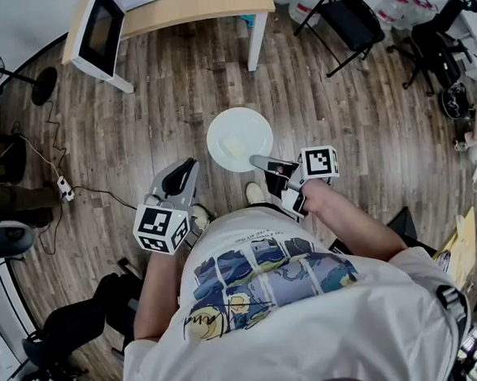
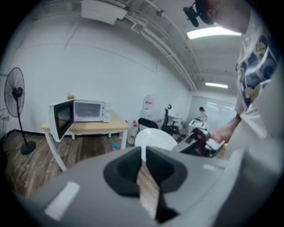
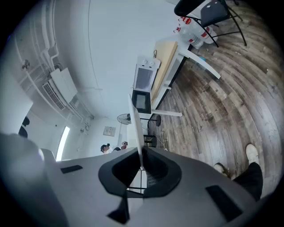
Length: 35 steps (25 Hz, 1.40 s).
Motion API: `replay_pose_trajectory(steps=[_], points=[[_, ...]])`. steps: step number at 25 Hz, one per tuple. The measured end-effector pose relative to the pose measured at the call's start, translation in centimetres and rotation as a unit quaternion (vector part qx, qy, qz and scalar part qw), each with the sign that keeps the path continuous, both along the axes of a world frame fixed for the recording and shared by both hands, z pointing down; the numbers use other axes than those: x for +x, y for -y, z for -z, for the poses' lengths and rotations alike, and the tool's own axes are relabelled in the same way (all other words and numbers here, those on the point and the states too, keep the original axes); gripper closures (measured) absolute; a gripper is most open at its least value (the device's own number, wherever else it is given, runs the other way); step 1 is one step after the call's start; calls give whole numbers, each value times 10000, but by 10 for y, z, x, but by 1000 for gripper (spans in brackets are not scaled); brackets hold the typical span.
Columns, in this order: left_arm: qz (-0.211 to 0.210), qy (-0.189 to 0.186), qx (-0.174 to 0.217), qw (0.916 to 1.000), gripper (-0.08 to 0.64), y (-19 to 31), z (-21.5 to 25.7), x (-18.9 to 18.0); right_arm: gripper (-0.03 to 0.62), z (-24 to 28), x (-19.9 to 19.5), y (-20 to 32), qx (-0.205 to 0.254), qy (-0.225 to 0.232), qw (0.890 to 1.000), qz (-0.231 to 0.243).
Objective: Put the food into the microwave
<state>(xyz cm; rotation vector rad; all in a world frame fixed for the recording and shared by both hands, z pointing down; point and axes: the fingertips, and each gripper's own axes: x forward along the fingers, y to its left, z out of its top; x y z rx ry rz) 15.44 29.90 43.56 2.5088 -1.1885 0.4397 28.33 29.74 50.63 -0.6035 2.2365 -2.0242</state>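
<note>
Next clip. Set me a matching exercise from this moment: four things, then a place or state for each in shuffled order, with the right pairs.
1. plate
2. microwave
3. fan
4. right gripper

A. on the wooden table, door open
B. standing on the floor
C. shut on the plate's rim
D. carried above the floor, food on it

Pairs: 1-D, 2-A, 3-B, 4-C
</note>
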Motion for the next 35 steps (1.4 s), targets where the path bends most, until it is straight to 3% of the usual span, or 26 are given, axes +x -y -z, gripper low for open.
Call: replay_pose_trajectory(steps=[3, 7, 16, 20, 27, 35], points=[[88, -419, -52, 9991, 526, -19, 12, -27, 577, 6, -31, -15, -58, 80, 10000, 15], [193, -567, -53, 9982, 526, -38, 16, -76, 577, 15, -78, -27, 11, 77, 9999, 68], [-156, -116, 103, 9998, 526, -59, 14, -157, 577, 20, -162, -30, -79, -64, 9999, -82], [-313, -150, 13, 9994, 526, -58, 7, -189, 577, 21, -192, -24, -90, -97, 9996, -239], [-434, -297, 29, 9986, 526, -8, 4, -185, 577, 17, -189, 15, -213, -137, 9987, -441], [-690, -46, 135, 9975, 526, 81, 21, -168, 578, 16, -182, 125, -135, -12, 9982, -584]])
